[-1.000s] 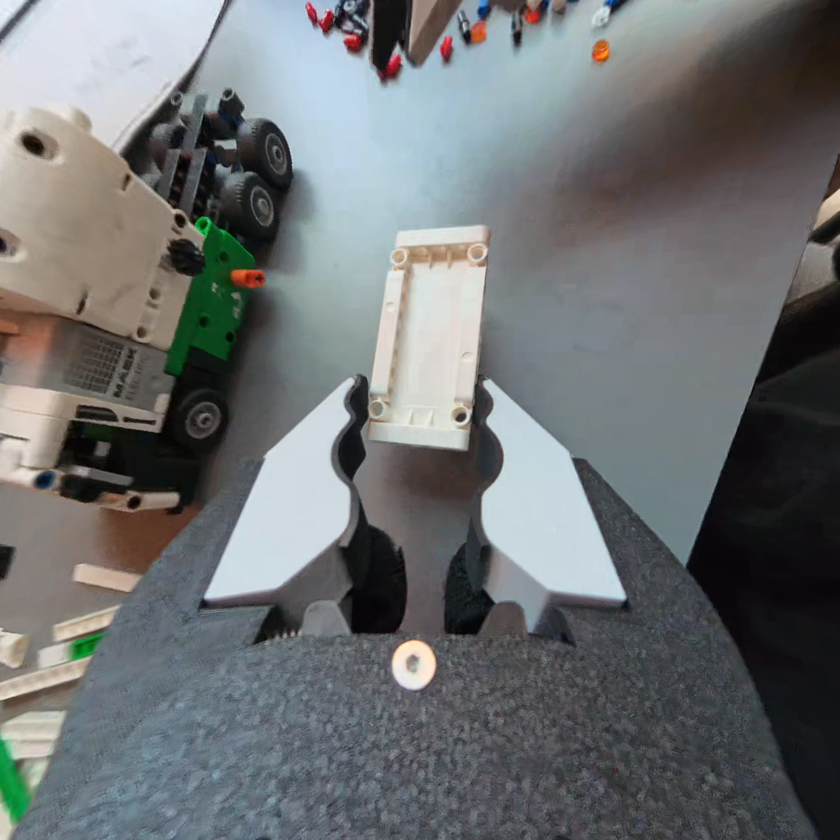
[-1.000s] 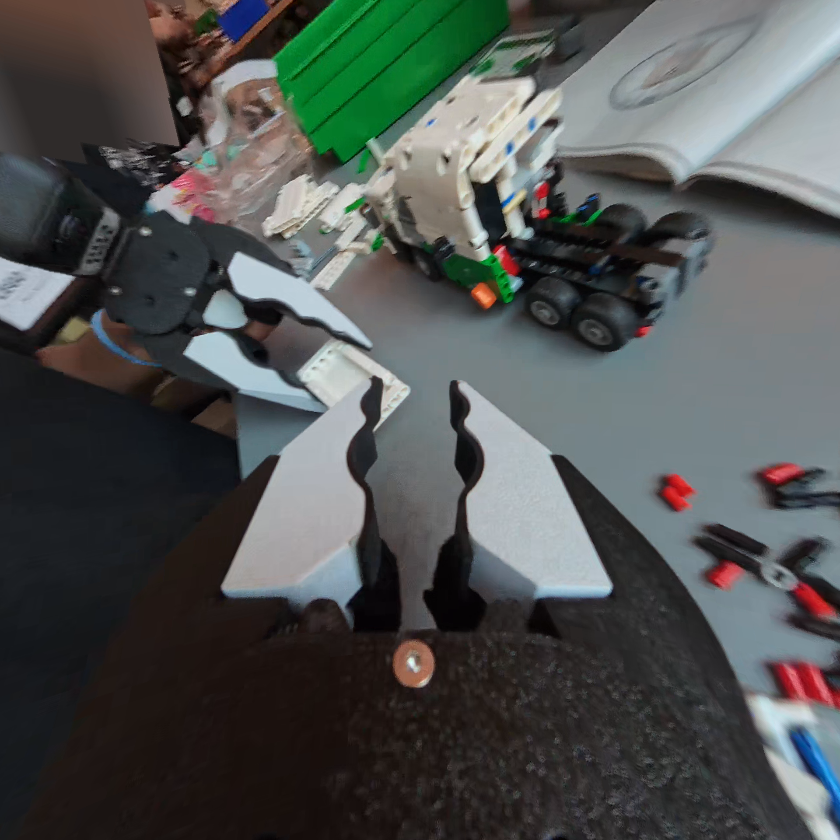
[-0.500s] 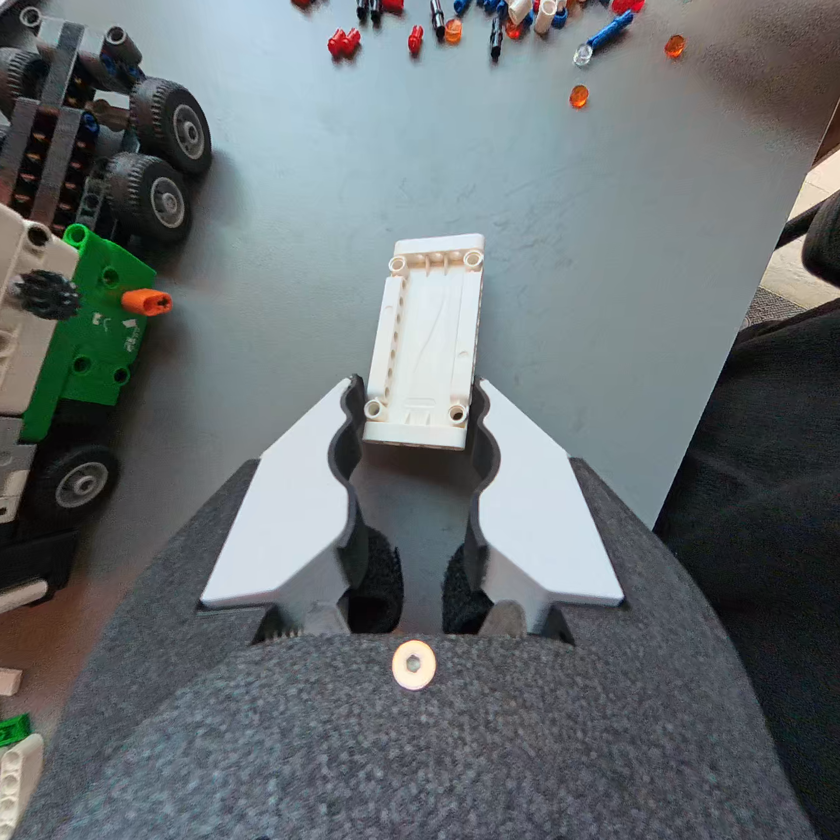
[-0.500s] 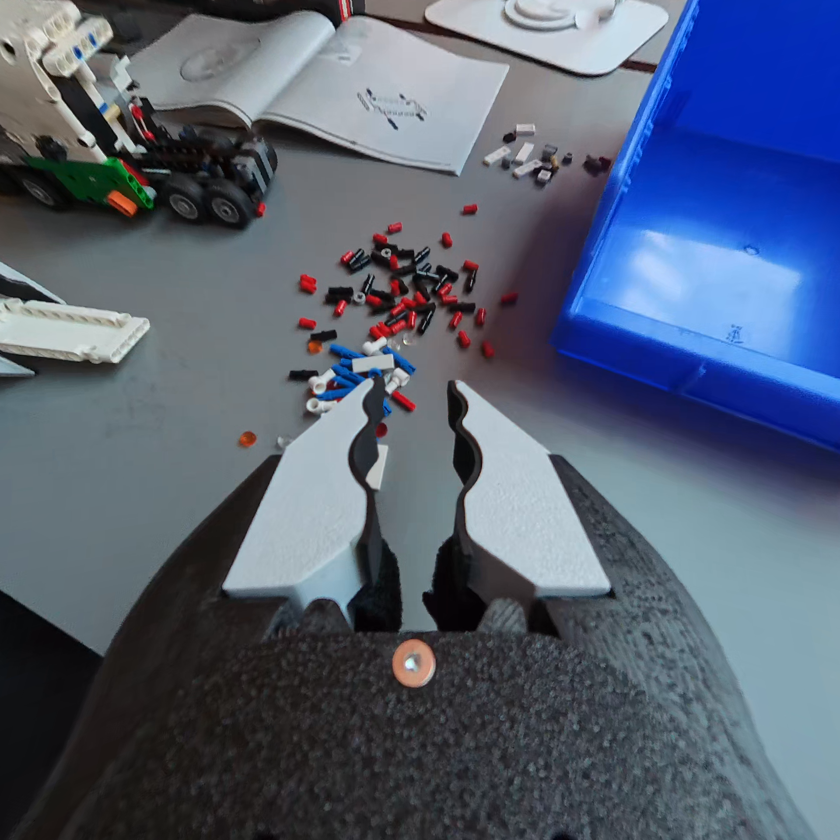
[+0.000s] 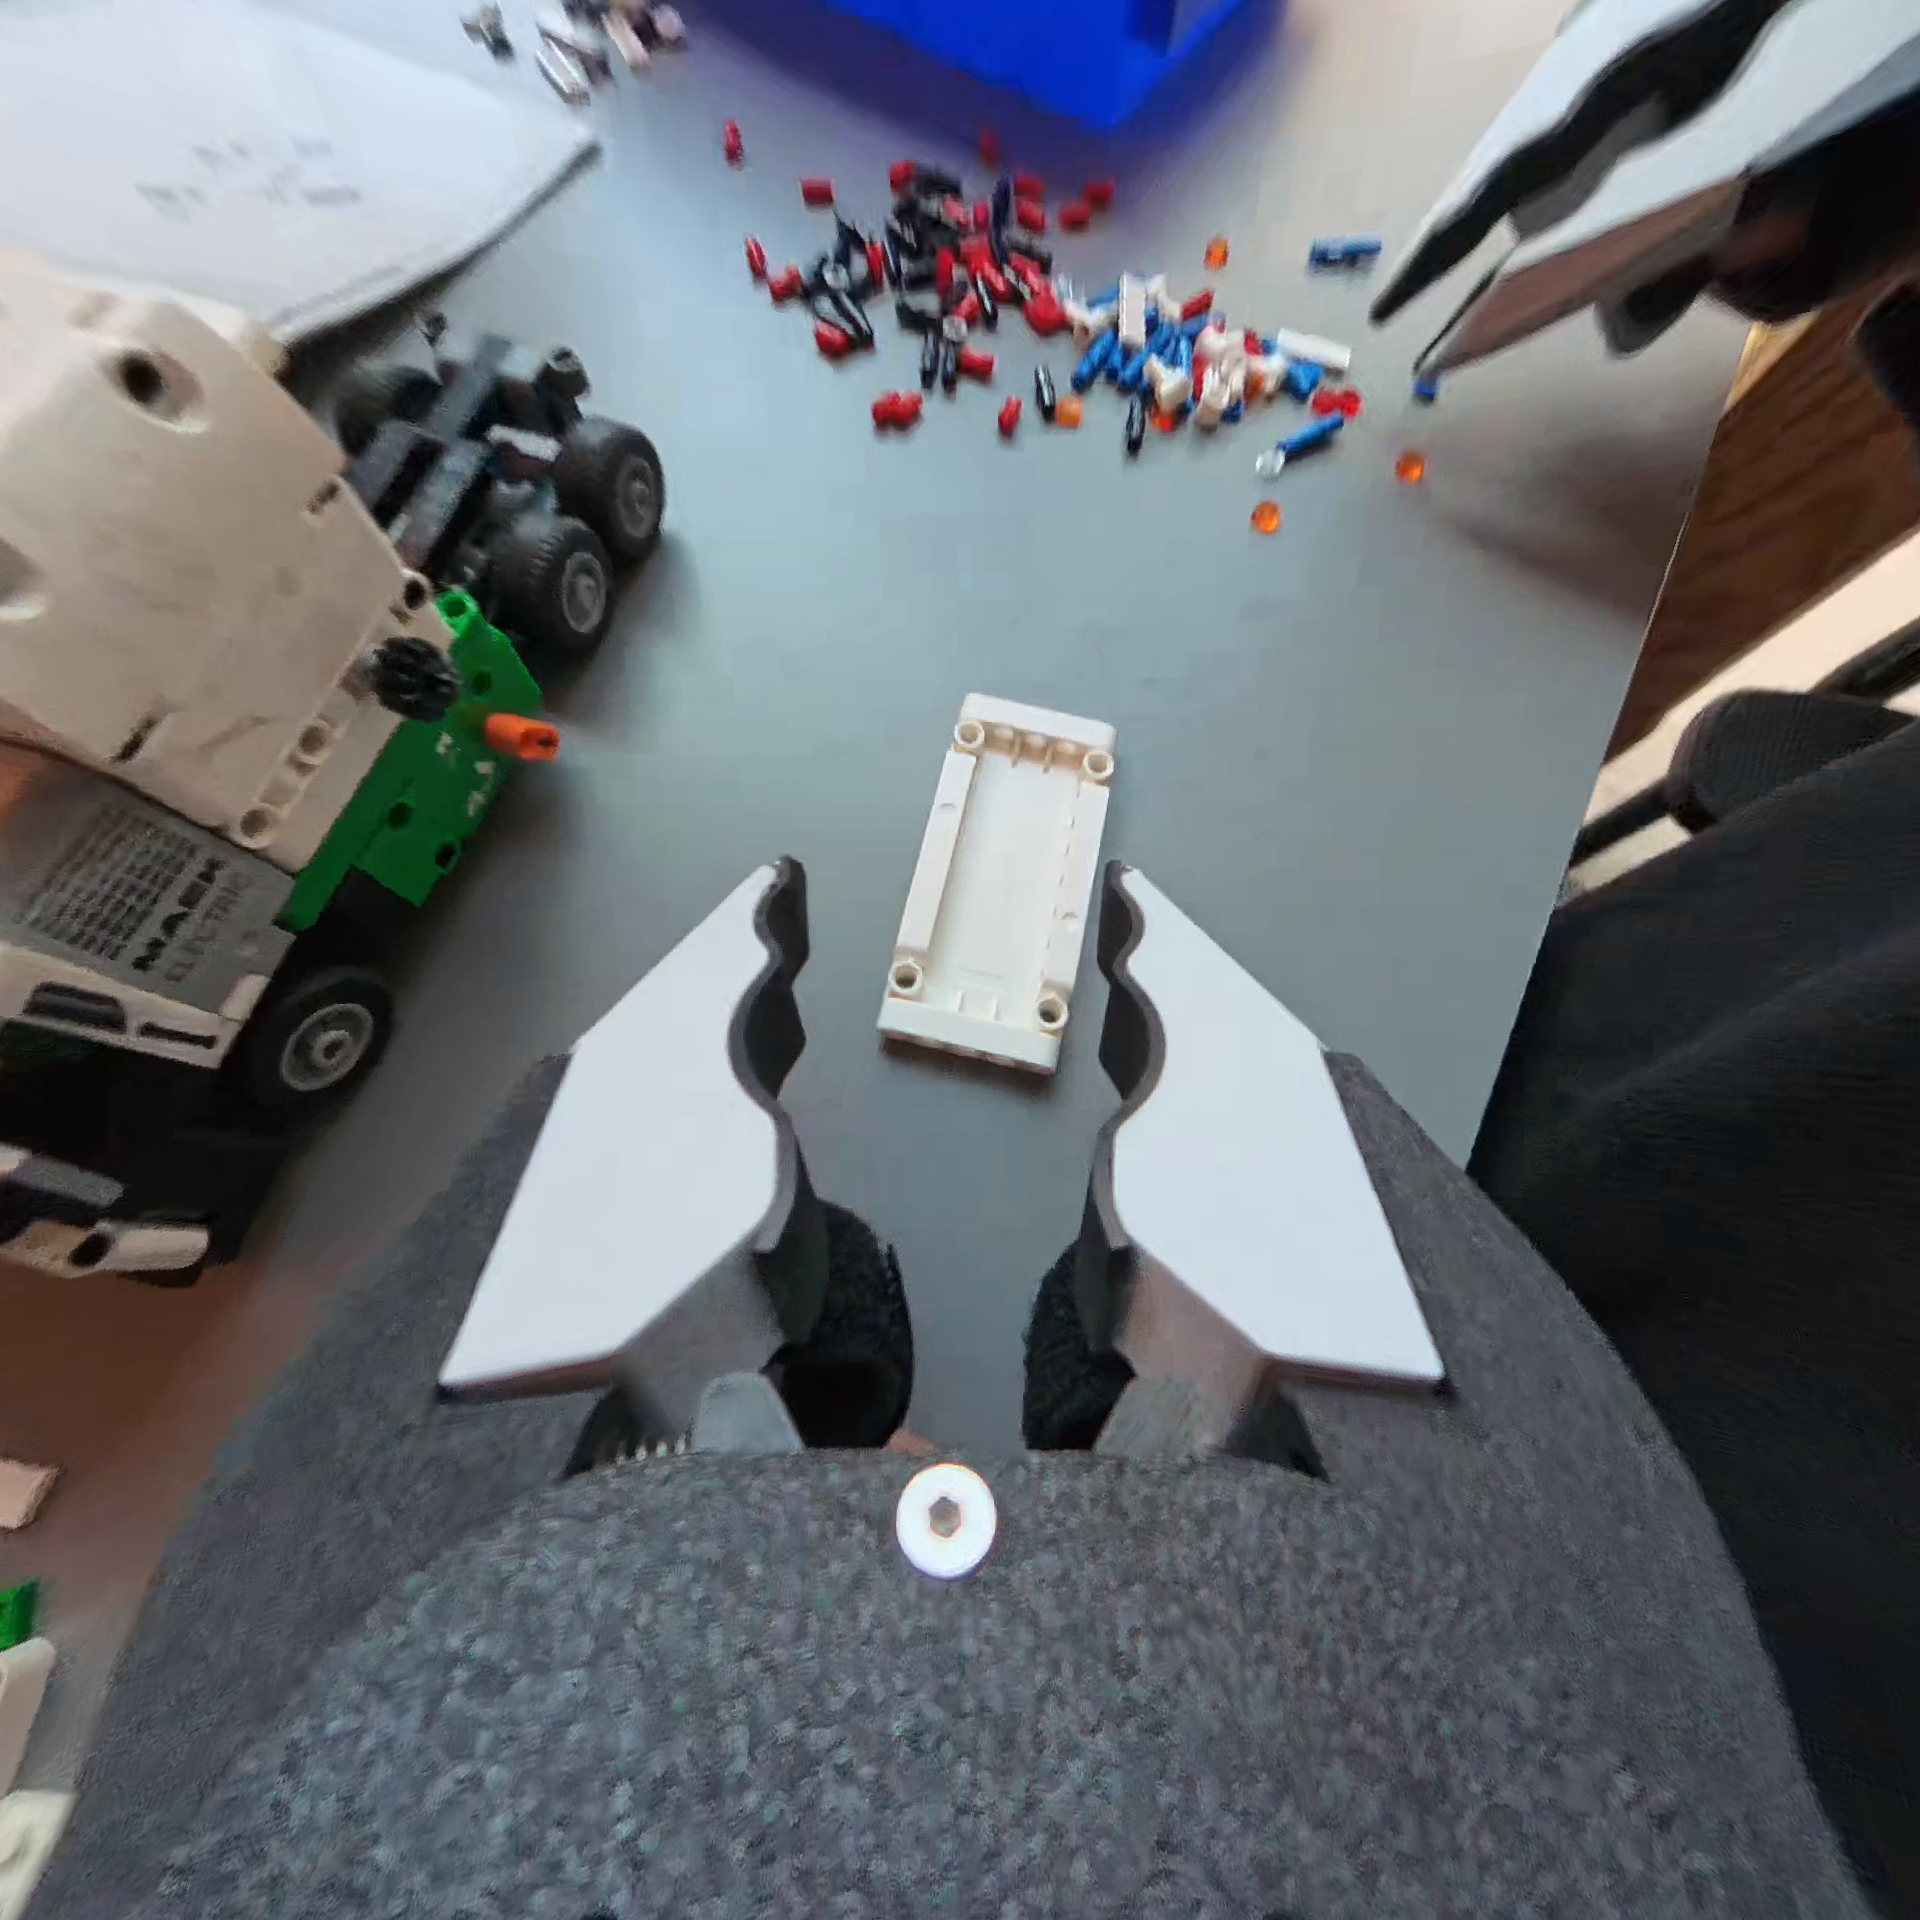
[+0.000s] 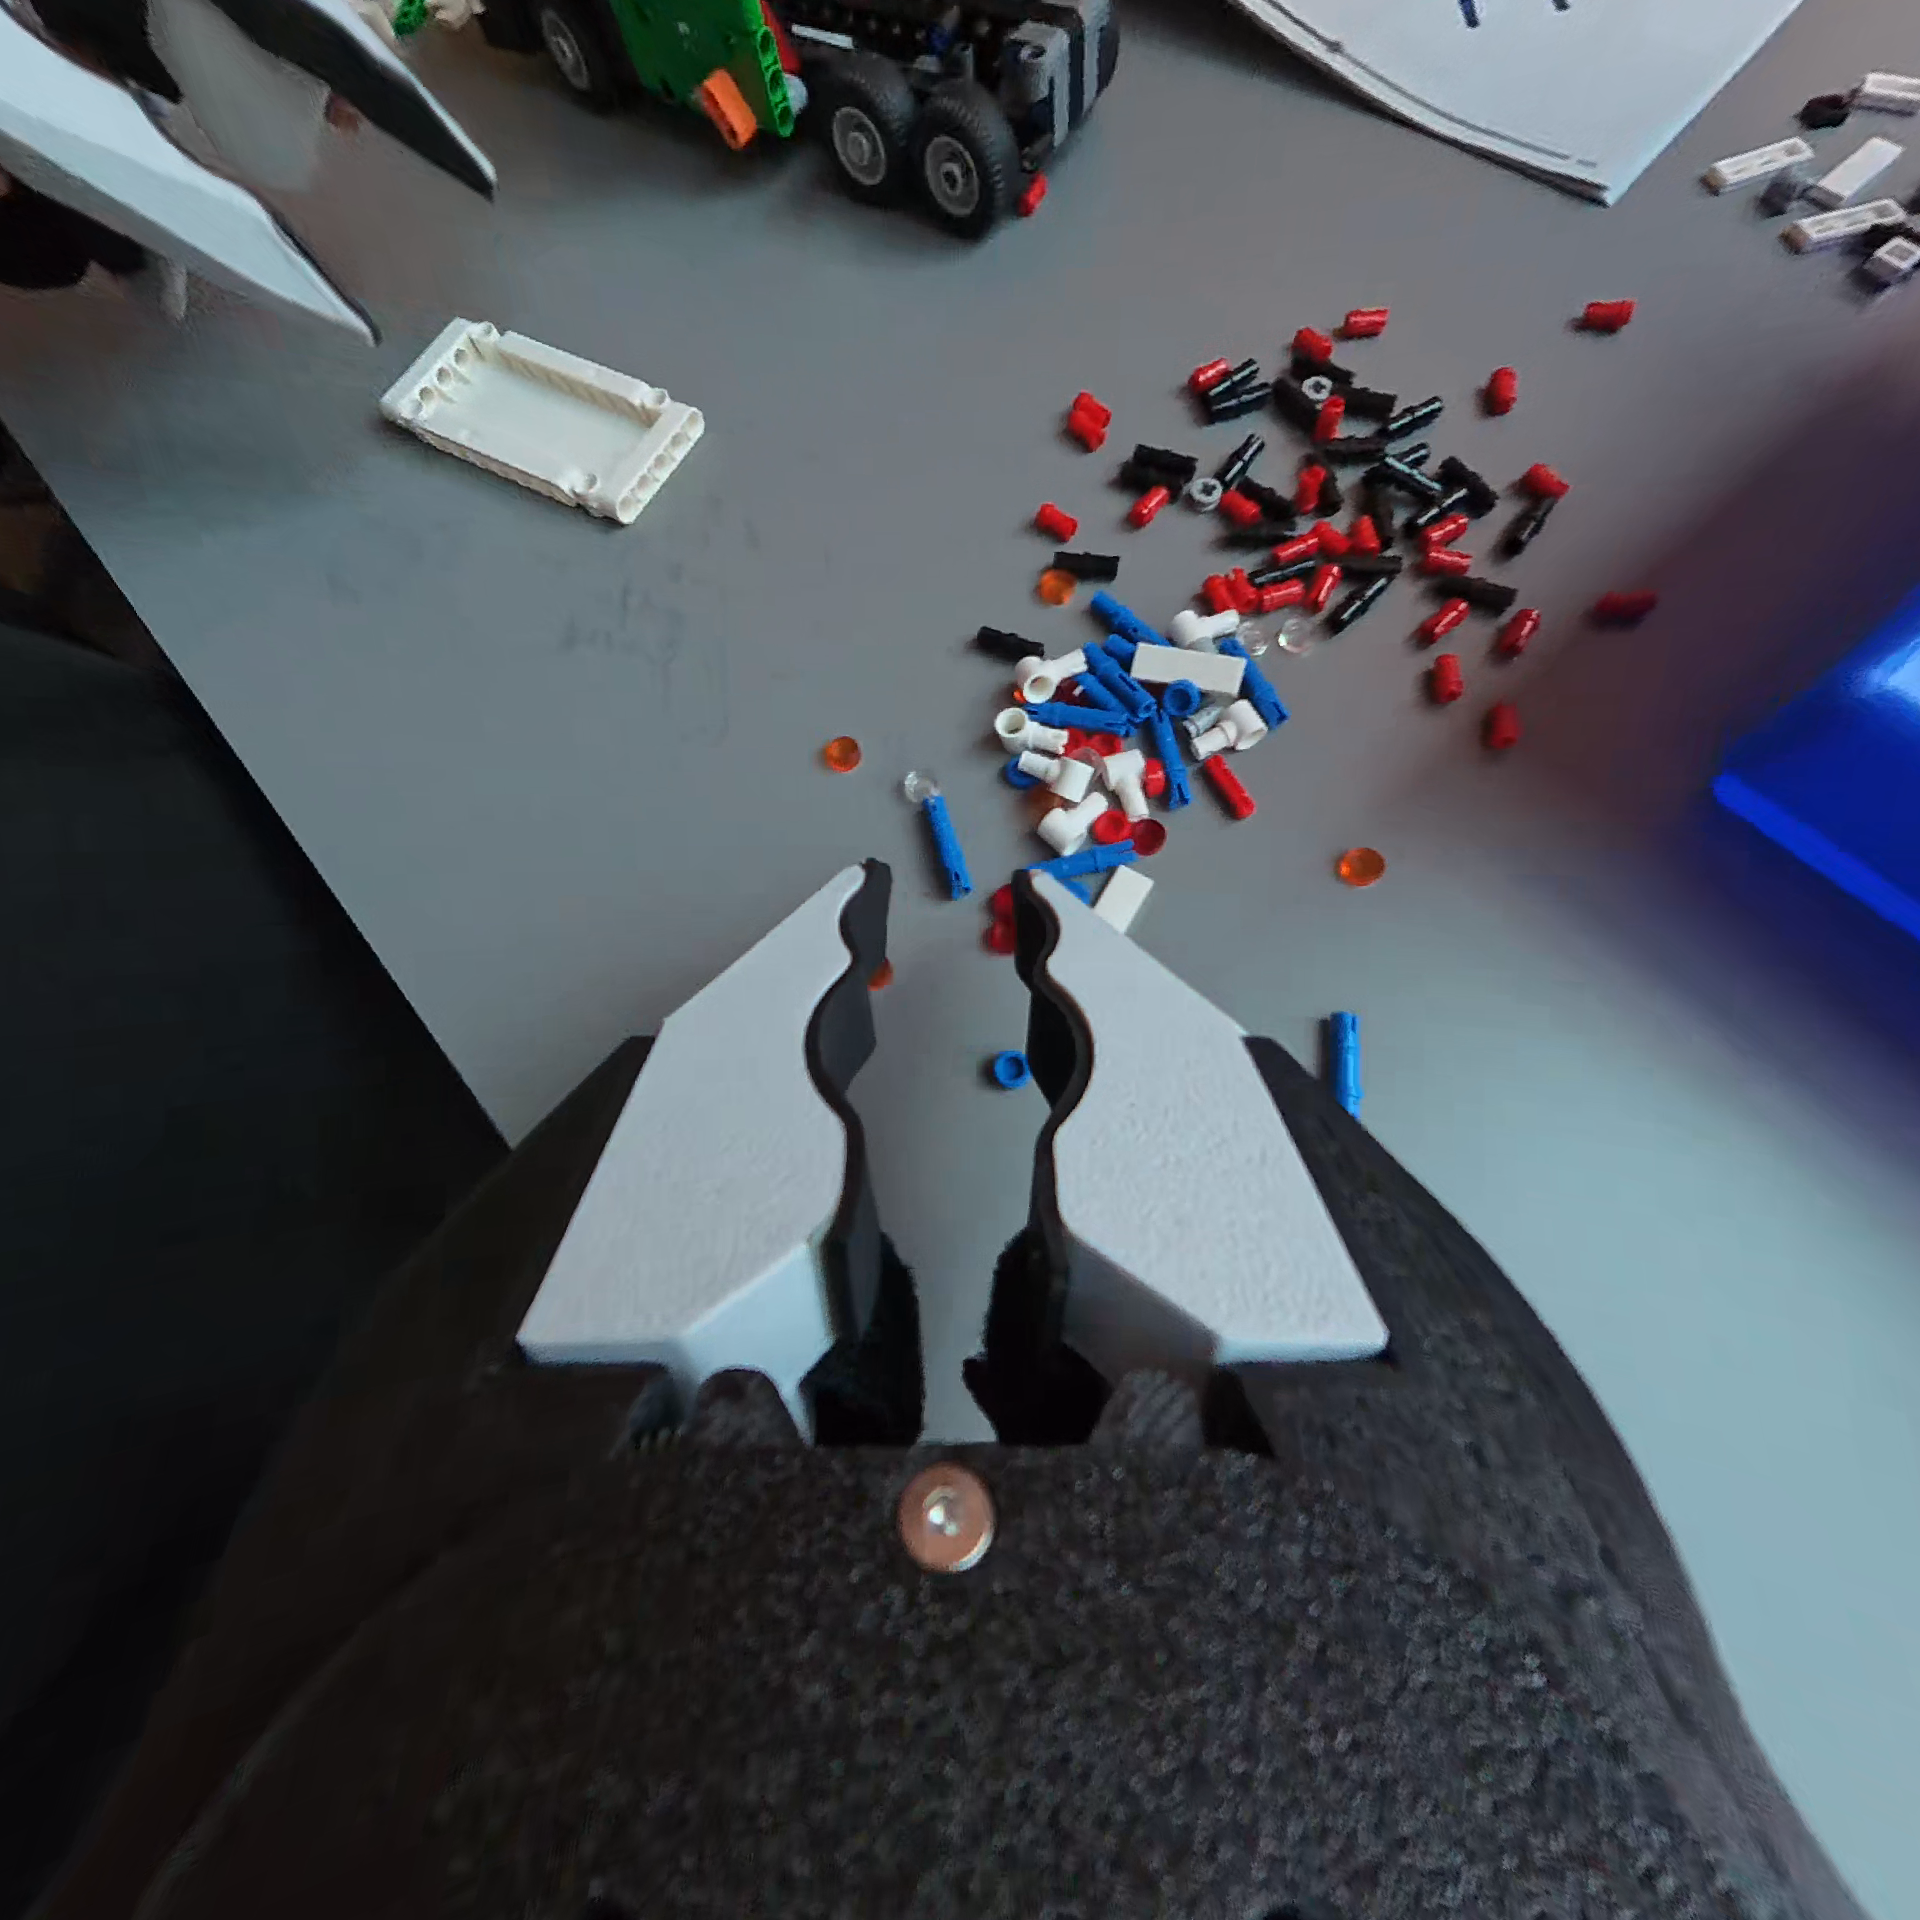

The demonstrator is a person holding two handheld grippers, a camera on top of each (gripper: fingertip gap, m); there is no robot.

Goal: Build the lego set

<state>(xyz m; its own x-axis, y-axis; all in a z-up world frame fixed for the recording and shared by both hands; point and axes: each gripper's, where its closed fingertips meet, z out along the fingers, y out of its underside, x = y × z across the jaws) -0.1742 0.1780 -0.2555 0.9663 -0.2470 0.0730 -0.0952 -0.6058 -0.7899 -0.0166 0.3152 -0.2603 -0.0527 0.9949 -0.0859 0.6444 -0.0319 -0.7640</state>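
A white rectangular Lego panel lies flat on the grey table, hollow side up; it also shows in the right wrist view. My left gripper is open, with a finger on each side of the panel's near end, not touching it. The part-built white, green and black truck stands to its left and shows in the right wrist view. My right gripper is open by a narrow gap and empty, just short of a pile of small red, black, blue and white pins.
A blue bin stands right of the pins. An open instruction booklet lies behind them, with small white and grey pieces beside it. The table edge runs close to the panel's right, with dark clothing beyond. Across from one pair of fingers to the other is roughly 20 cm.
My left gripper has opened and let go of the white panel, which now lies on the table. My right gripper has swung from the truck side to the pin pile.
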